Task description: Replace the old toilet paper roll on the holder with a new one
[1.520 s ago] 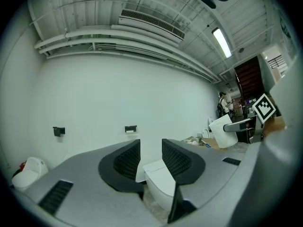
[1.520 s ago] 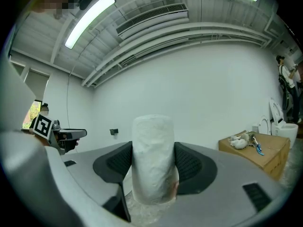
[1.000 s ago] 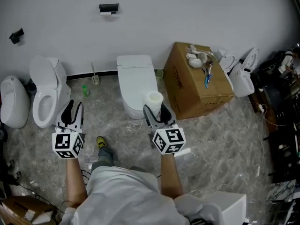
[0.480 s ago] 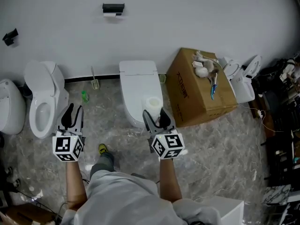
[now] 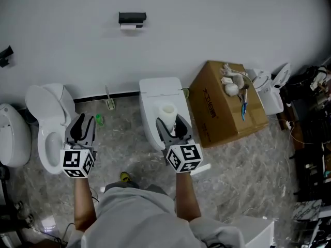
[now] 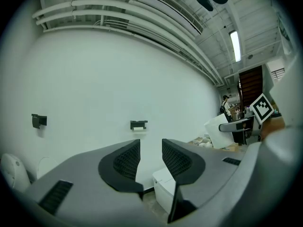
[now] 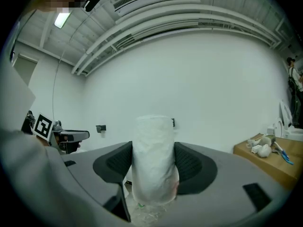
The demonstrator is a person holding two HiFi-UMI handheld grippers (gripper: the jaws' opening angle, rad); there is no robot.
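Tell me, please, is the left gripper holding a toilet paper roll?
No, the left gripper has its jaws apart with only the wall showing between them.

— What does the room look like on your screens?

— I see a plain white wall [image 5: 217, 19] straight ahead of both pairs of jaws, rising from a grey marbled floor [image 5: 248, 154]. A white toilet [image 5: 160, 92] stands just beyond the jaws of the right gripper [image 5: 169, 122], with a cardboard box [image 5: 217, 112] to their right.

— And the other side?

— An open toilet [image 5: 45, 99] sits just left of the jaws of the left gripper [image 5: 83, 124]. High above them I get white ceiling pipes [image 6: 94, 6] and a lit strip light [image 6: 235, 45].
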